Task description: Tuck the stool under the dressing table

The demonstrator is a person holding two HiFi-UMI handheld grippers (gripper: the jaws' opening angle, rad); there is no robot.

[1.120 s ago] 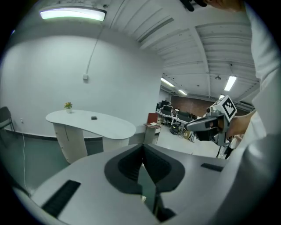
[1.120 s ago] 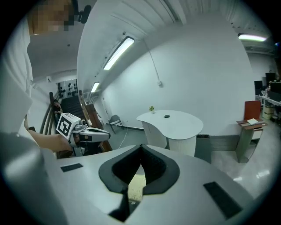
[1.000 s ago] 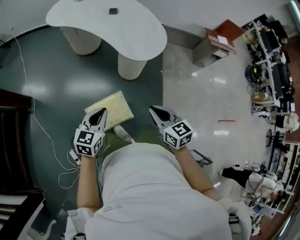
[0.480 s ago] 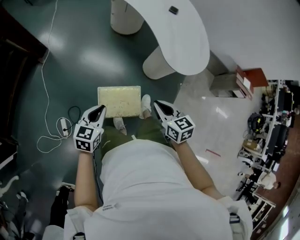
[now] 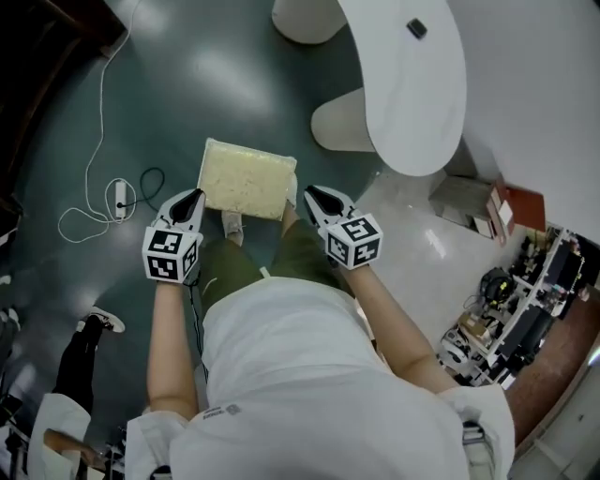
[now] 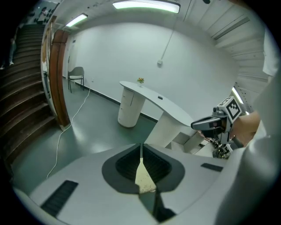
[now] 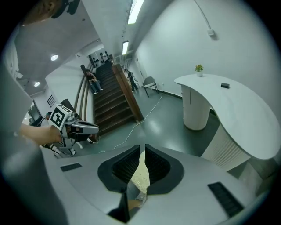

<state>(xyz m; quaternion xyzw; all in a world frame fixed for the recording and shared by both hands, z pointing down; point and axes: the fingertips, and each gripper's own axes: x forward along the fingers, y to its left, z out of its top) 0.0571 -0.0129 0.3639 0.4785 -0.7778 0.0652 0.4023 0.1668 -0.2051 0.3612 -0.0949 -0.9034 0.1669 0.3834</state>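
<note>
Both tools are empty, poised either side as if to flank and push: the left tool point(image 5: 192, 196) is clenched, the right tool point(image 5: 310, 193) all but clenched, its jaws just parting a sliver. Just ahead, between their tips, sits the cream-topped stool point(image 5: 246, 178). Well beyond the right tool stands the white counter point(image 5: 403, 103), the stool not yet under it. Only the tool views show its plant point(image 7: 199, 68) and the staircase point(image 7: 109, 99); only the head view shows the whole stool.

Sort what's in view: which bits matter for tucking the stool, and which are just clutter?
Job: cream cushioned rectangular stool; white curved dressing table.
Lying about: white cable and power strip on the floor; small dark object on the tabletop; boxes by the wall.
</note>
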